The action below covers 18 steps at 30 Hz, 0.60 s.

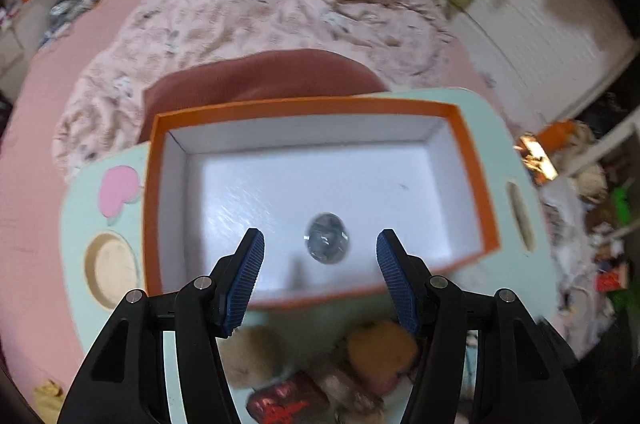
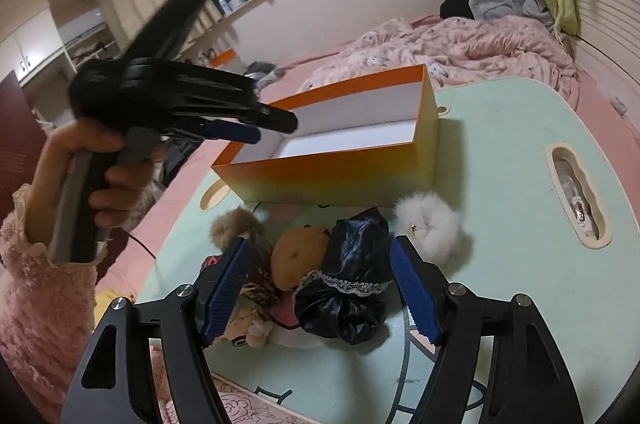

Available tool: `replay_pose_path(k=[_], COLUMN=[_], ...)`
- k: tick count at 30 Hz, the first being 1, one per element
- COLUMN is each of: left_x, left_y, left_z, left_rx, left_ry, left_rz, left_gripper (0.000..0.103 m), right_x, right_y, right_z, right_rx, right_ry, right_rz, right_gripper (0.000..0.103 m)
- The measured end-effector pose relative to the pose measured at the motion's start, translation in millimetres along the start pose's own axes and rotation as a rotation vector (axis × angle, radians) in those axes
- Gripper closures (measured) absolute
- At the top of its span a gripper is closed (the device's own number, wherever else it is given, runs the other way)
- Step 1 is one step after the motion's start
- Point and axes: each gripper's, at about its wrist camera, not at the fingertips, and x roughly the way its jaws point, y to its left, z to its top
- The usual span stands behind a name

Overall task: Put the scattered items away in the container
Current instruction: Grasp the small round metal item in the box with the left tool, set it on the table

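Orange box (image 1: 472, 180) holds a clear ball (image 1: 326, 238) below released left tongs (image 1: 320, 244); right tongs (image 2: 318, 252) gape over plush toys (image 2: 296, 256).

Soft, warm indoor light, rather dim, fills both views. Glare streaks the white floor of the orange box (image 1: 280, 184), where a small round thing (image 1: 326, 238) looks smeared. Motion blur softens the box's near rim and the plush toys (image 1: 372, 356) below it. In the right wrist view the left gripper (image 2: 256, 128) is blurred beside the box. Fisheye bending curves the bench (image 2: 500, 152) edge, and black corners frame both views.
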Motion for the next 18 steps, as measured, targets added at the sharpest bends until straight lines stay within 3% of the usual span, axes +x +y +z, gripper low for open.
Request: replay_pose_path(k=[13,18], left_x=[30.6,43.1], left_y=[-1.2,-2.7], left_z=[-7.5,-0.1], left_rx=[-0.023,-0.029], left_ry=[0.060,0.136], left_rz=[0.033,0.026], left_gripper=[0.044,0.044], right_x=[1.9,4.5], right_y=[-7.8,-9.5], right_z=[1.5,1.3], right_rx=[0.014,0.022], right_ry=[0.019,0.030], right_rz=[0.017,0.024], right_gripper=[0.030,0.030])
